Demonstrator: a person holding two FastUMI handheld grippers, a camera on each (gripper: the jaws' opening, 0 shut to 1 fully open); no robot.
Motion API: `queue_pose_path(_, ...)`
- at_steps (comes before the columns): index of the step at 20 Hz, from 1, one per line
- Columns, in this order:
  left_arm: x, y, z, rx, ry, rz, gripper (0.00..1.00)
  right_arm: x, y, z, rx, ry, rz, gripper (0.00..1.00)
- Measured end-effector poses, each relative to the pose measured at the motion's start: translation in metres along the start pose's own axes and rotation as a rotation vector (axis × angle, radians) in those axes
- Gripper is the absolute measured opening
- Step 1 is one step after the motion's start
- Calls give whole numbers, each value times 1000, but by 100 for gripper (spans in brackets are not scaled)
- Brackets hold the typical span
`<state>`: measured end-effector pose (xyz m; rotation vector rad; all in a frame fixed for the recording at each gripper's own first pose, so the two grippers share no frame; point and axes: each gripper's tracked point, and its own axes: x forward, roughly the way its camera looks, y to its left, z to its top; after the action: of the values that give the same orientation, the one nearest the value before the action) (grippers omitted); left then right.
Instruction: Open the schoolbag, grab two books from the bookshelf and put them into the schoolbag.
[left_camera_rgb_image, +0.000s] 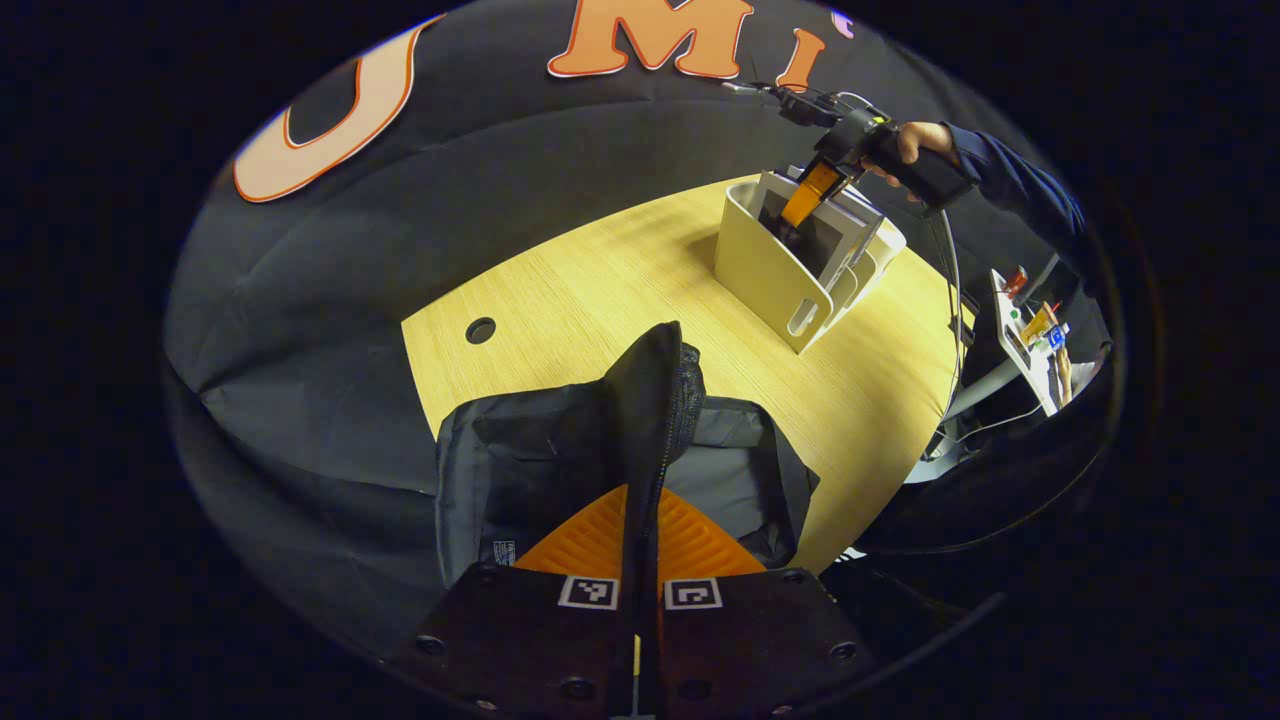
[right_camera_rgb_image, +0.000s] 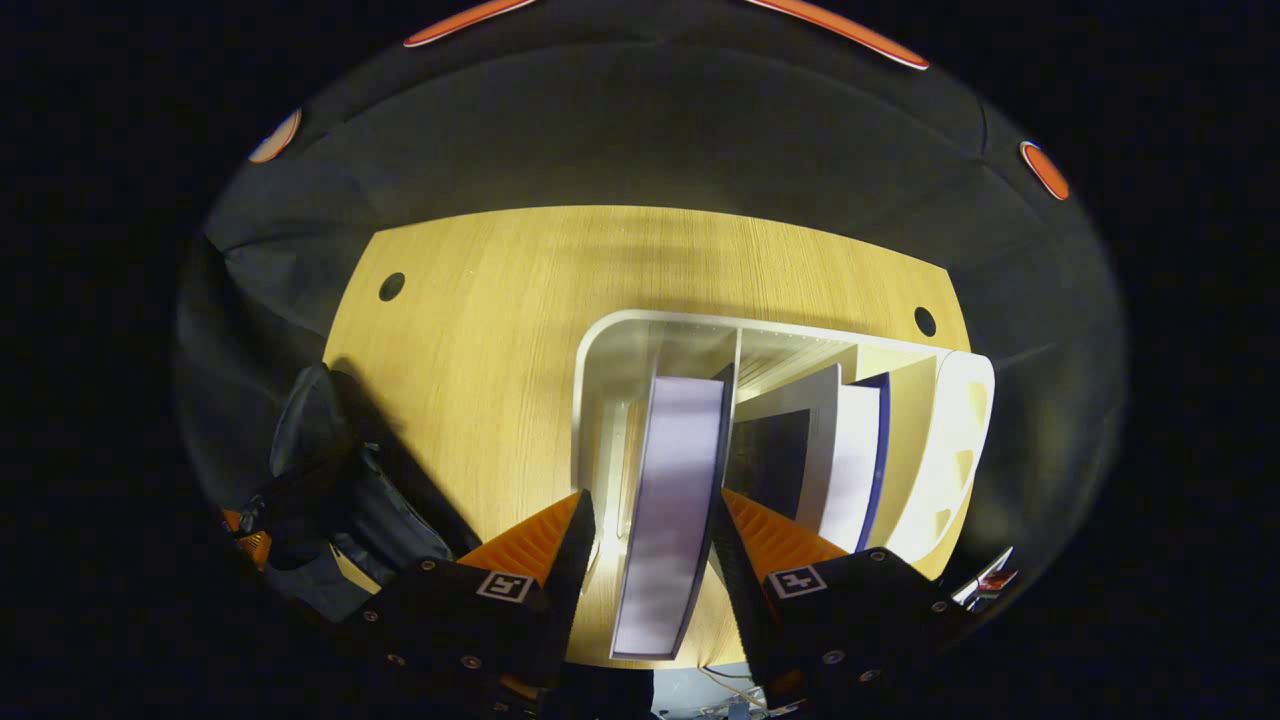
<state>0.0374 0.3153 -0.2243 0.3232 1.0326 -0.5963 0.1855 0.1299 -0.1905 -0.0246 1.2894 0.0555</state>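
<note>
The black and grey schoolbag lies on the wooden table right below me. My left gripper is shut on its zipped flap edge, which stands lifted upright. Farther off, a hand holds my right gripper down into the white bookshelf. In the right gripper view, my right gripper is open and straddles an upright book with pale page edges. A small gap shows at the left finger. More books stand in the neighbouring slot of the bookshelf. The schoolbag sits at the left.
The table has round cable holes. Bare wood lies between bag and bookshelf. Past the table's right edge stands a small stand with coloured items and cables. Black cloth walls surround the table.
</note>
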Motion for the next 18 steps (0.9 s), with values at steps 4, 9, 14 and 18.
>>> queue_pose_path(4,1,-1,-3,-10,-4,-4,3,14,3,-6,47,31,-10,46)
queue_pose_path(9,6,-3,-5,-2,-6,-13,3,-6,1,-20,62,33,-25,39)
queue_pose_path(14,8,-8,-6,12,-7,-21,3,-33,-1,-36,97,11,1,39)
queue_pose_path(18,13,-15,-6,43,-1,-34,3,-56,-4,-52,69,-24,-3,37)
